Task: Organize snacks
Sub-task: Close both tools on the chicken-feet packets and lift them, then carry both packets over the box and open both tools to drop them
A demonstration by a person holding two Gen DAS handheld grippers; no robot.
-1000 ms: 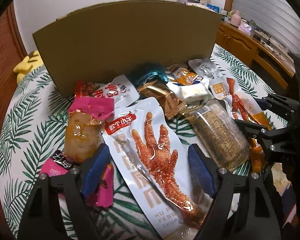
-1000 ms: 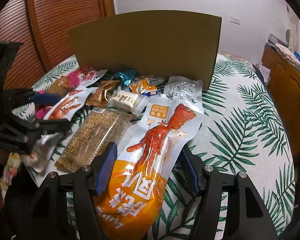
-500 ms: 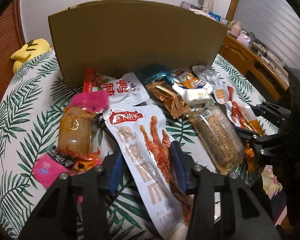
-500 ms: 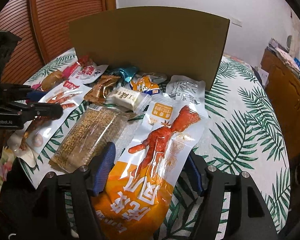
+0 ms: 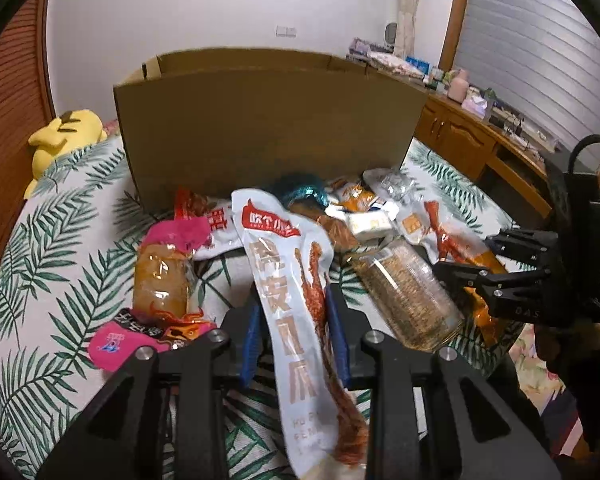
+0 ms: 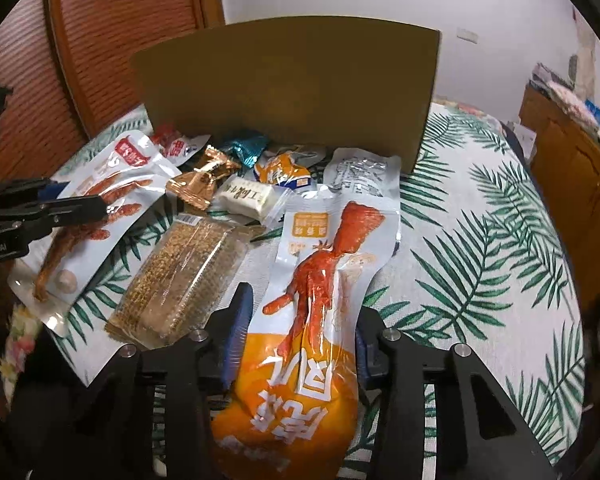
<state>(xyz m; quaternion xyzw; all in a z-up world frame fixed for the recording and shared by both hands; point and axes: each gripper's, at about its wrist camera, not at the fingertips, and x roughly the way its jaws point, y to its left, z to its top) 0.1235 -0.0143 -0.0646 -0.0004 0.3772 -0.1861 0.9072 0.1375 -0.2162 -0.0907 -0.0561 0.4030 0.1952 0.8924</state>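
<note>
My left gripper (image 5: 294,330) is shut on a white chicken-feet pouch (image 5: 288,280) and holds it lifted off the cloth; the pouch also shows in the right wrist view (image 6: 100,208). My right gripper (image 6: 300,340) stands around an orange chicken-feet pouch (image 6: 316,304), its blue pads close to both sides; whether they press it I cannot tell. A brown cardboard box (image 5: 268,128) stands behind the snack pile, also in the right wrist view (image 6: 288,92).
On the palm-leaf cloth (image 6: 480,240) lie a clear pack of grain bars (image 6: 184,276), a white cube pack (image 6: 252,200), a brown wrapper (image 6: 200,180), a teal wrapper (image 6: 246,148), a pink-topped pouch (image 5: 164,276) and a pink packet (image 5: 120,340). A yellow plush (image 5: 64,136) sits far left.
My left gripper closed on the white chicken-feet pouch and lifted it up off the cloth. My right gripper's fingers drew in closer around the orange pouch.
</note>
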